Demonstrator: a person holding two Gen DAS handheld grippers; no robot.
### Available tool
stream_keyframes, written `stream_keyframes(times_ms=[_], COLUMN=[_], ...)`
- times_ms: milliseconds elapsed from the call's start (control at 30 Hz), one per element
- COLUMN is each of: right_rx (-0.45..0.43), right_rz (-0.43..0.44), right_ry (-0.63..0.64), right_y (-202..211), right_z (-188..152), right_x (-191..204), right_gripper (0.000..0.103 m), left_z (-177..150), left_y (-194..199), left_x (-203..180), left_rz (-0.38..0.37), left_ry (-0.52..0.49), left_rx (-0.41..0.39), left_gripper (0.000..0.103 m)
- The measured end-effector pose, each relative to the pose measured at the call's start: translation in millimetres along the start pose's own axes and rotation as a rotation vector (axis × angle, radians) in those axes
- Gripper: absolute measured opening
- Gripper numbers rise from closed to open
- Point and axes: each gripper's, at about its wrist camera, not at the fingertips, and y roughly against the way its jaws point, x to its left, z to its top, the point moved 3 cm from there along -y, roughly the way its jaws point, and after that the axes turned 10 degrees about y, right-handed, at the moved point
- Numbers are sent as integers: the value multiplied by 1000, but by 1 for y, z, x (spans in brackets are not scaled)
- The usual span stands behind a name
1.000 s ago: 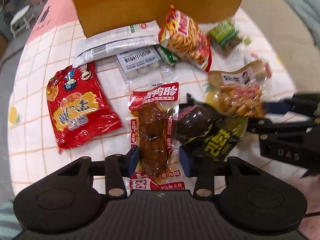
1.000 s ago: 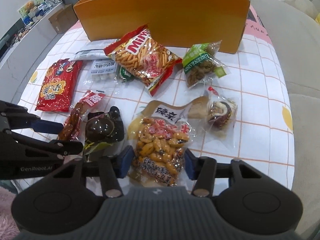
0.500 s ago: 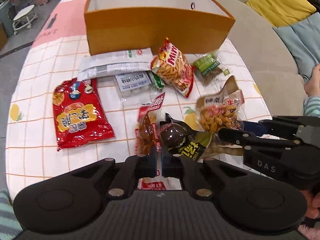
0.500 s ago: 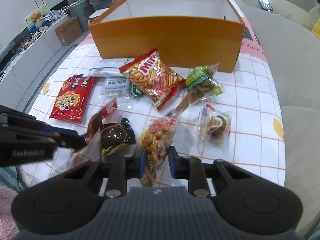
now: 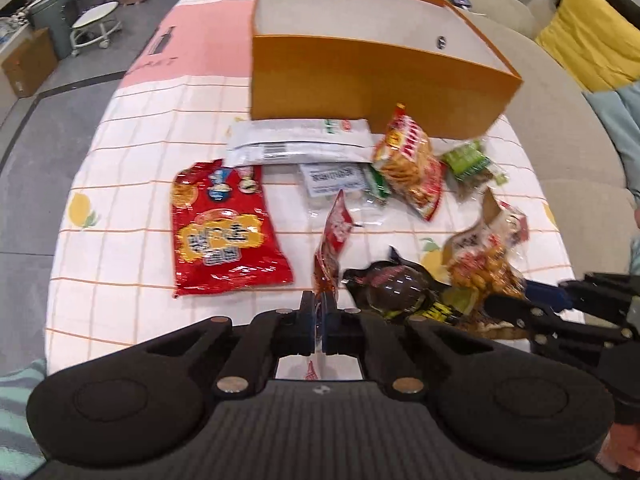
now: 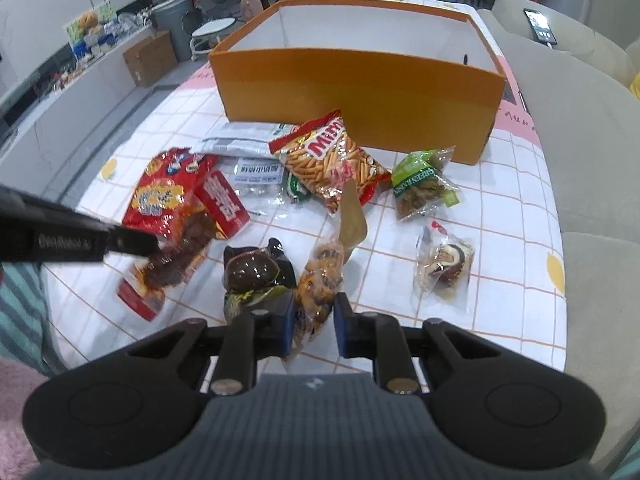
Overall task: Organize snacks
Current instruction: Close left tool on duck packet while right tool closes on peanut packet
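My left gripper (image 5: pixel 319 308) is shut on the lower end of a clear packet of brown meat with a red label (image 5: pixel 334 236), which hangs lifted off the cloth. My right gripper (image 6: pixel 314 314) is shut on a clear bag of orange-brown coated nuts (image 6: pixel 320 276), also raised and folded. Each view shows the other tool: the right gripper (image 5: pixel 516 304) beside the nut bag (image 5: pixel 484 264), the left gripper (image 6: pixel 132 242) on the meat packet (image 6: pixel 188 240). An open orange box (image 5: pixel 360 80) (image 6: pixel 360 84) stands beyond the snacks.
On the checked tablecloth (image 6: pixel 500 208) lie a red bag (image 5: pixel 224 232), a white packet (image 5: pixel 300 140), a stick-snack bag (image 6: pixel 332 160), a green raisin packet (image 6: pixel 424 184), a dark egg packet (image 6: pixel 252 272) and a pastry packet (image 6: pixel 444 268). A beige sofa (image 6: pixel 580 120) borders the right.
Both grippers went from open around their packets to shut on them. Both then rose, lifting the meat packet and the nut bag off the cloth.
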Motion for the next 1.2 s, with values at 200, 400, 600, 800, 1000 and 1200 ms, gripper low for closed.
stream_keyframes(times_ms=[200,400,600,800,1000,1200], right_rx=[6,7,8,7,21,29], right_rz=[12,15,18,25,29,40], right_ry=[-7,-7,-8,-8,-22,-63], right_y=[-3,-5,-5,-6,-12,-22], right_z=[0,1,0,0,-1,2], right_x=[0,1,0,-1,-5,-13], right_gripper=[17,17,17,17,20,23], left_z=[3,0,6,11,4,-6], left_y=[-4,-6,-15,-34,-41,-52], left_x=[4,-5,-9,-13,-21,-26], left_rz=[-83,-68,-55,-42,-18,22], left_ry=[40,0,-12,-45,-112,-157], left_rx=[26,27,36,60,81,101], left_gripper=[6,10,33,36,35,27])
